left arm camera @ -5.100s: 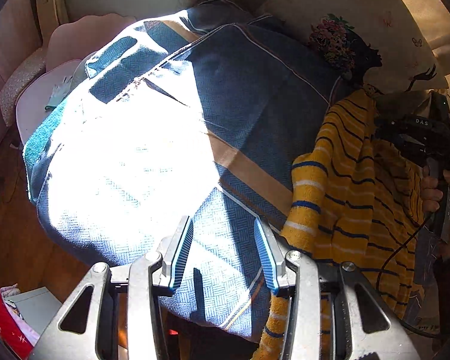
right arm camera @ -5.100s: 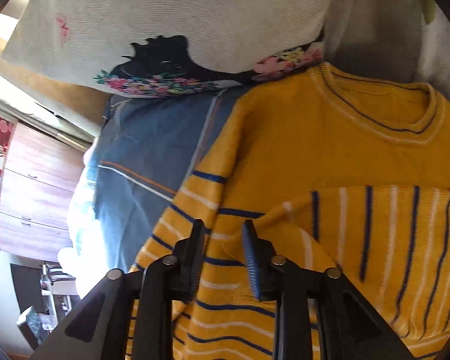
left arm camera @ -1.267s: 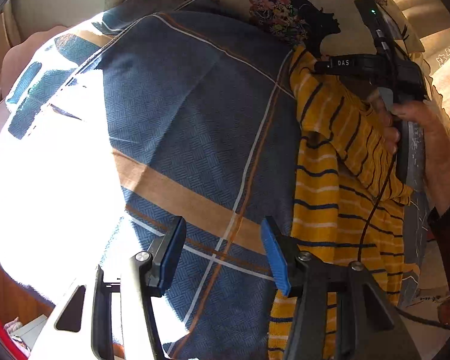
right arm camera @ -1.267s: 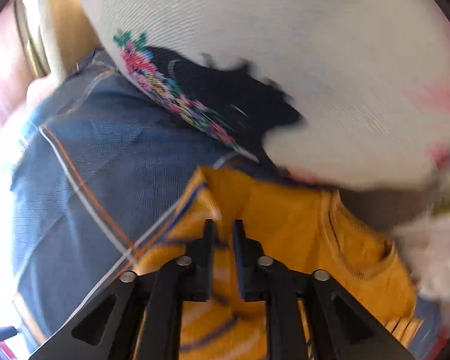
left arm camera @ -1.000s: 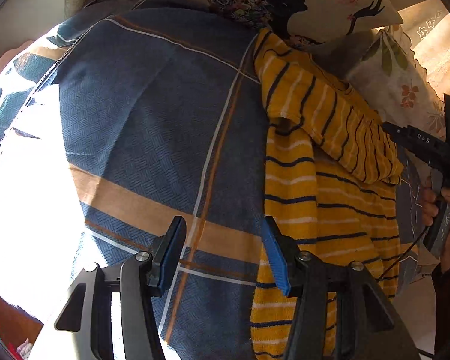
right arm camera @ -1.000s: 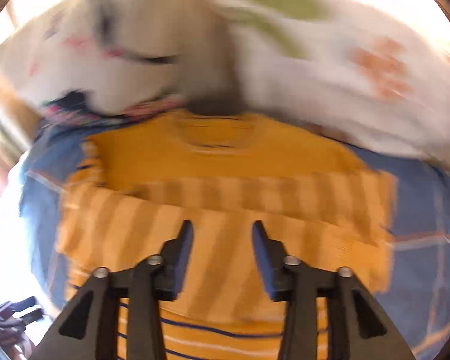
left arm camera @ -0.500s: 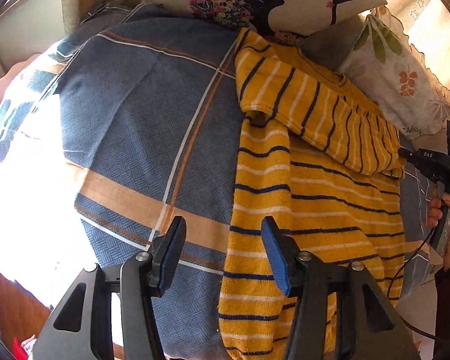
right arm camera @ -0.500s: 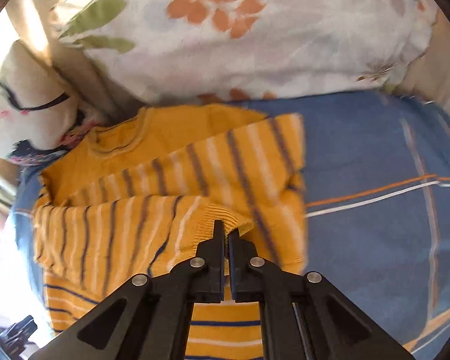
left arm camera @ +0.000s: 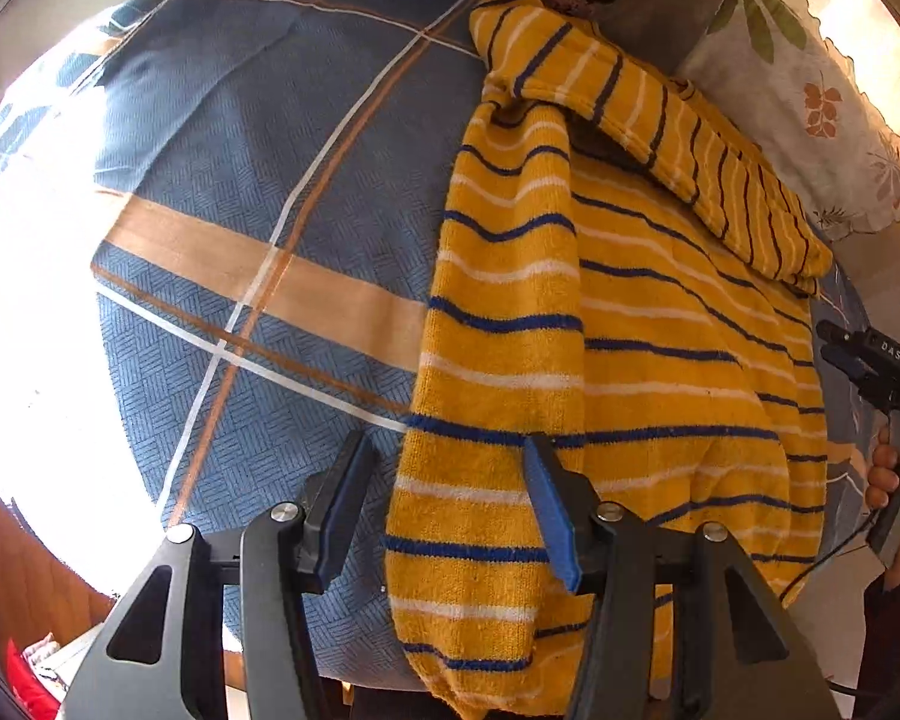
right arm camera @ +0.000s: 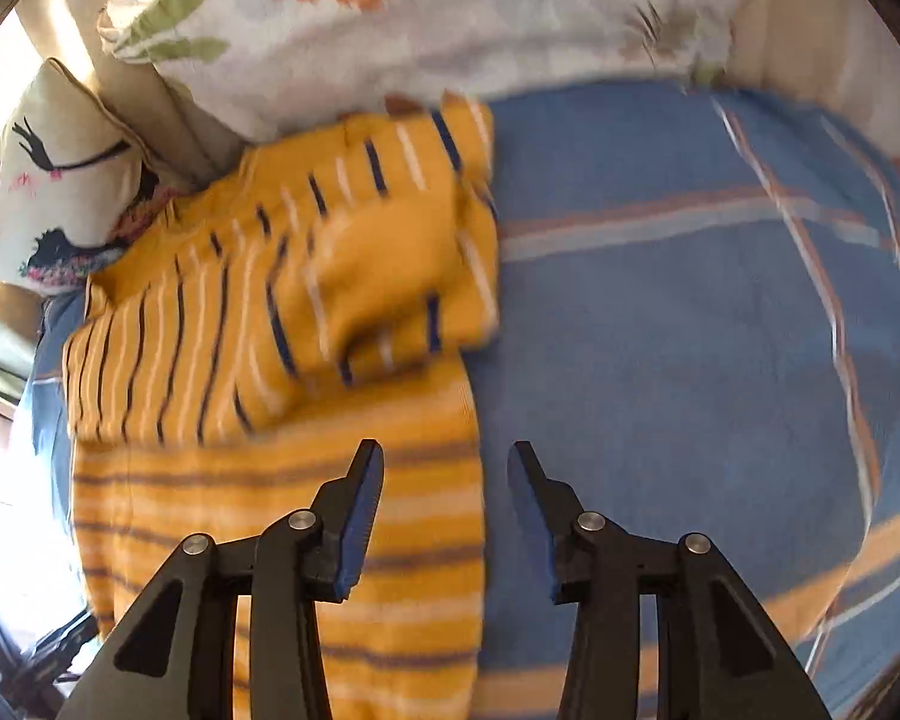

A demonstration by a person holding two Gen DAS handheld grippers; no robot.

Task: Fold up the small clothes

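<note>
A yellow striped sweater [left arm camera: 630, 360] lies sleeves-folded on a blue plaid bedspread [left arm camera: 258, 180]. The left gripper [left arm camera: 444, 504] is closing, fingers astride the hem edge; the right gripper [right arm camera: 444, 498] is opening, empty. Soft, limp knit, best pinched at hem corners.

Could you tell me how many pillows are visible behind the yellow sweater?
2: a leaf-print pillow behind the sweater, and a pillow with a dark figure at the far left. Others may be hidden.
</note>
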